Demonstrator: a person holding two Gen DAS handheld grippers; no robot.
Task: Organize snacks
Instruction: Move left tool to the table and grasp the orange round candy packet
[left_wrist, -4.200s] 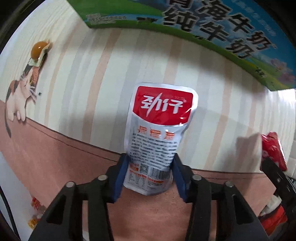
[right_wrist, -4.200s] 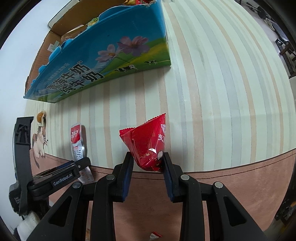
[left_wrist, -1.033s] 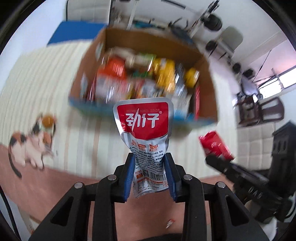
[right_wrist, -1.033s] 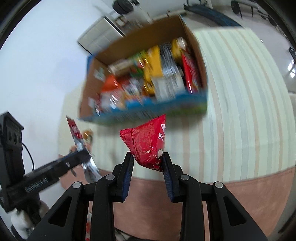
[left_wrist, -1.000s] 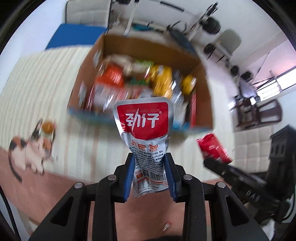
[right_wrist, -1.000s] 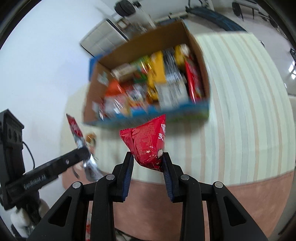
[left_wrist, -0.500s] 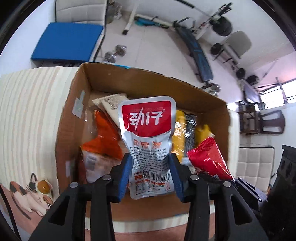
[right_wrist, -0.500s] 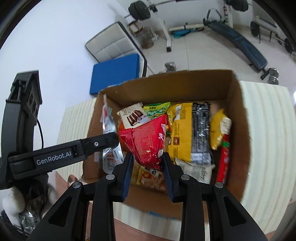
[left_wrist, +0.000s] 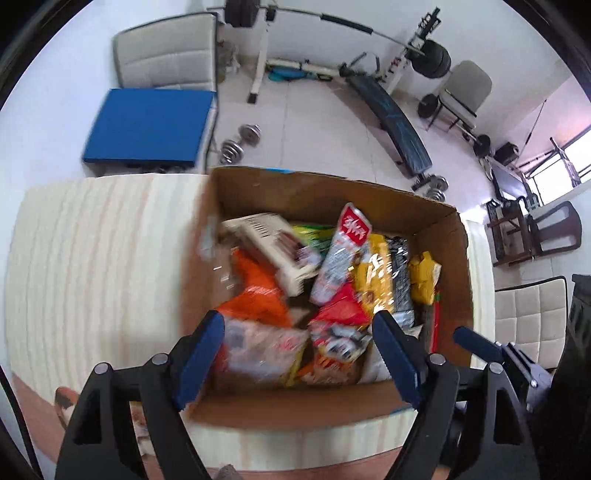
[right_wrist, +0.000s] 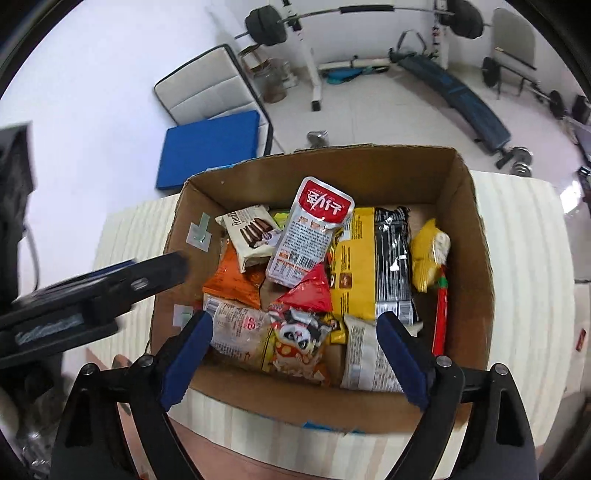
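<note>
Both packets have just dropped: silver pouch (right_wrist: 312, 236) and red packet (right_wrist: 308, 290) are lying in the box (right_wrist: 476, 236); left gripper (left_wrist: 295, 354) and right gripper (right_wrist: 291, 356) are hovering, jaws wide, empty.

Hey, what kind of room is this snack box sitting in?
Probably a home gym or spare room: a barbell rack, an incline bench and dumbbells stand on the tiled floor behind the cardboard box.
</note>
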